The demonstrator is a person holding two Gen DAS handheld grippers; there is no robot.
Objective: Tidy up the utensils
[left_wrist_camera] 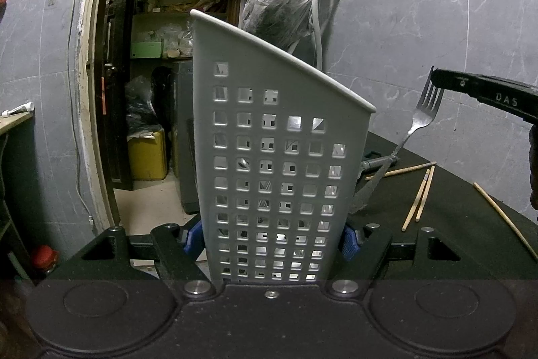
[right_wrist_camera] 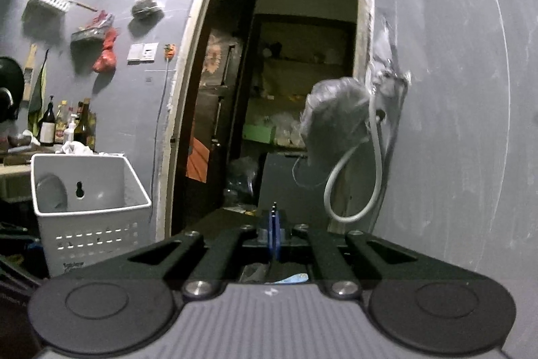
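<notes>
My left gripper (left_wrist_camera: 270, 241) is shut on a grey perforated utensil holder (left_wrist_camera: 279, 164) and grips its two sides, holding it upright on the black table (left_wrist_camera: 454, 224). The holder also shows at the left of the right wrist view (right_wrist_camera: 90, 211), with a spoon bowl inside. My right gripper (right_wrist_camera: 274, 234) is shut on a metal fork (left_wrist_camera: 420, 120), gripping it by the tines. It appears in the left wrist view (left_wrist_camera: 437, 79) to the right of the holder, with the fork hanging handle down above the table. A knife (left_wrist_camera: 370, 184) lies behind the holder.
Several wooden chopsticks (left_wrist_camera: 418, 197) lie on the table right of the holder. A doorway (right_wrist_camera: 279, 90) to a storeroom is straight ahead. A tap with a grey hose (right_wrist_camera: 376, 157) and a plastic-wrapped bundle (right_wrist_camera: 333, 120) are by the grey tiled wall.
</notes>
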